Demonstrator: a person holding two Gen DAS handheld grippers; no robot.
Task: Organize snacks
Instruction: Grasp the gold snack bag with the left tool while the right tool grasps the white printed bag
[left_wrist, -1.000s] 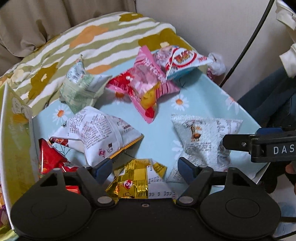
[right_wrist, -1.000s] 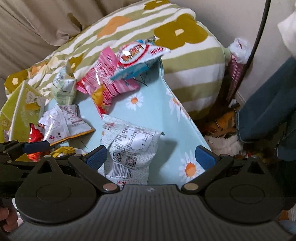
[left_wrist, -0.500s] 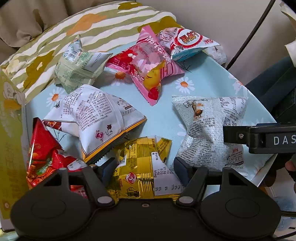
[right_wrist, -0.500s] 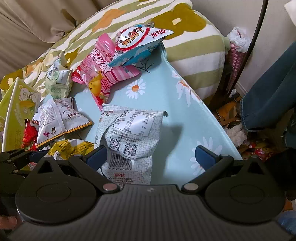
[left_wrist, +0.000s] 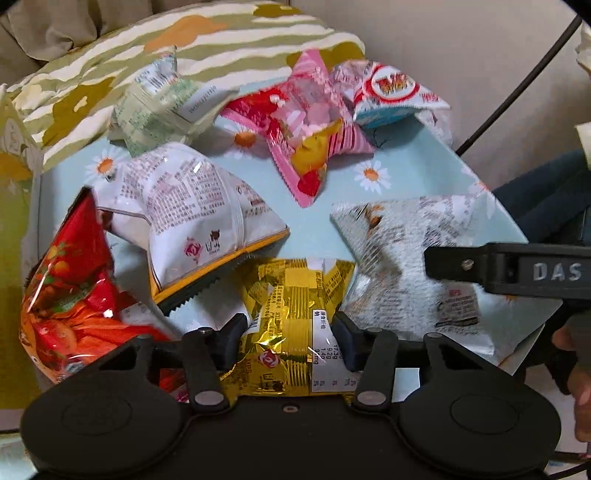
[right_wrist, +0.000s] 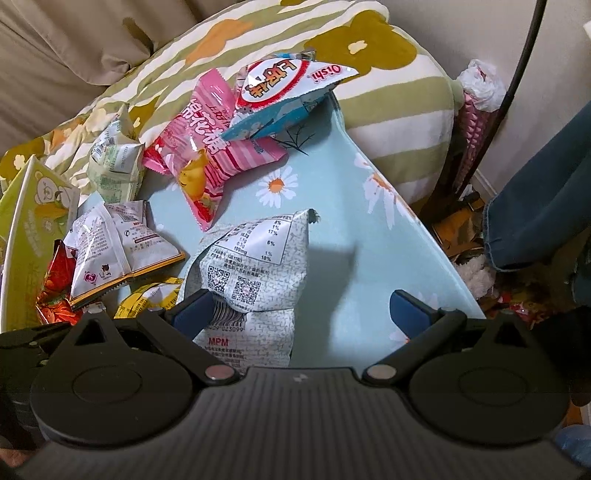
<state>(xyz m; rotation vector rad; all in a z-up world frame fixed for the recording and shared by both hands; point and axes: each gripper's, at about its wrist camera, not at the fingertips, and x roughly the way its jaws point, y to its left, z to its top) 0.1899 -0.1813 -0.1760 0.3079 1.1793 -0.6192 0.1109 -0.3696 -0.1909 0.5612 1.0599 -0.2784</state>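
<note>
The left gripper fingers are closing on a gold snack packet between them; the right gripper fingers gape empty beside a white packet. Sorting looks barely begun, with packets strewn beyond.

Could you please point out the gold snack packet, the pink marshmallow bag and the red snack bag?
Gold snack packet (left_wrist: 291, 317): left wrist view, crinkled middle.
Pink marshmallow bag (right_wrist: 210, 155): right wrist view, printed front.
Red snack bag (left_wrist: 70, 295): left wrist view, front.

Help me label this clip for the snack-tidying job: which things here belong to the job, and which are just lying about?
Job:
left claw, closing around the gold snack packet
right claw, open over the grey speckled packet
pink candy bag
red packet
white packet

Lying about:
floral pillow
black cable
</note>
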